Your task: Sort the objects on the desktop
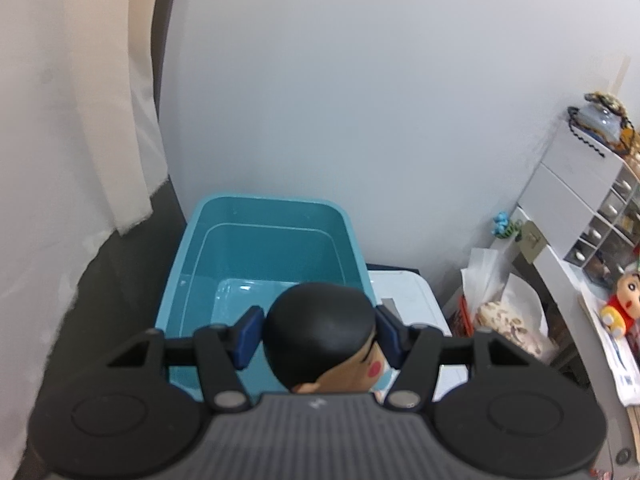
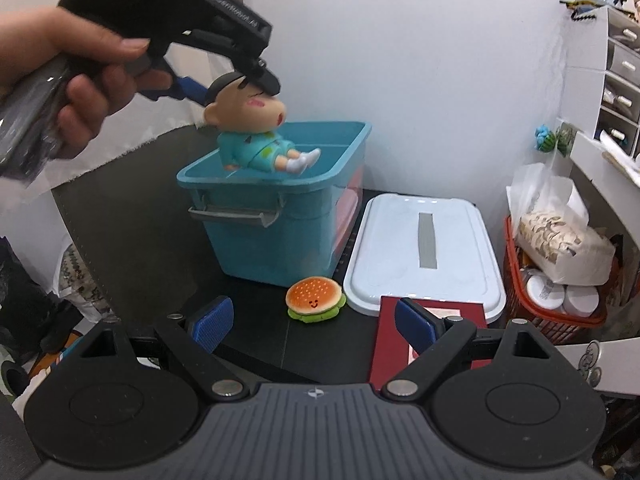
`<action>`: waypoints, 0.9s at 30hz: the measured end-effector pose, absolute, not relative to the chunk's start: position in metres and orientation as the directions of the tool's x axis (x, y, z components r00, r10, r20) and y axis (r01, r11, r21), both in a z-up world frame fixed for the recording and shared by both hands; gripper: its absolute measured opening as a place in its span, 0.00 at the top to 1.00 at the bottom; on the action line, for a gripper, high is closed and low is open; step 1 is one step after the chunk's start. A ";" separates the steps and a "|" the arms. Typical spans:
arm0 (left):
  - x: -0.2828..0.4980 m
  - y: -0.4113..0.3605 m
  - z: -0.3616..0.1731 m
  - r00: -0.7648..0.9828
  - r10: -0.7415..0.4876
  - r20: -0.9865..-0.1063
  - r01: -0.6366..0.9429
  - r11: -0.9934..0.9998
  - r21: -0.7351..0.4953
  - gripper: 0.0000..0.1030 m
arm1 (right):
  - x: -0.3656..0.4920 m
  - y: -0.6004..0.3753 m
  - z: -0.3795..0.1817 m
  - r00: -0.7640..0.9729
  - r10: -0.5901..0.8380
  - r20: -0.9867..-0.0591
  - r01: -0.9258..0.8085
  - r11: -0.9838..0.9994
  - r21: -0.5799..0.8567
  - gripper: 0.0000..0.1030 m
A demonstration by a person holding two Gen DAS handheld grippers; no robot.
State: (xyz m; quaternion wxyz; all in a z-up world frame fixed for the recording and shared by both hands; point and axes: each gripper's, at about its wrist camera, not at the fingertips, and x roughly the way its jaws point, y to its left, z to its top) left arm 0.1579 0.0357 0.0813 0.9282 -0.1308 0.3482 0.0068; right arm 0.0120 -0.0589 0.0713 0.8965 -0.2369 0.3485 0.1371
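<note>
Left gripper (image 1: 318, 336) pinching figurine (image 1: 320, 332) by head above teal bin (image 1: 192, 248); right gripper (image 2: 314, 326) spread. Risk: smooth round head slipping out, landing beside bin.

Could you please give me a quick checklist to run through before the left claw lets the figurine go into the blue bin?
1. Left claw clamped on the figurine by its head: ok.
2. Figurine over the blue bin opening, not outside its rim: ok.
3. Bin floor where it shows is bare: ok; the near part is hidden by the head.
4. White lid off and lying beside the bin: ok.
5. Right claw open, empty and away from the bin: ok.
6. Drop height gentle enough: cannot tell.
</note>
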 end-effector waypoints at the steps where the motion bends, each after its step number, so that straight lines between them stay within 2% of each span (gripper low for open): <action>1: 0.162 0.036 0.081 0.756 -0.076 -0.650 -0.104 0.967 -0.234 0.39 | 0.012 -0.059 0.071 0.715 0.080 -0.695 -0.411 0.852 -0.325 0.11; 27: 0.247 0.050 0.055 0.706 -0.061 -0.706 -0.121 0.971 -0.205 0.39 | 0.054 -0.069 0.045 0.629 0.072 -0.774 -0.383 0.895 -0.228 0.11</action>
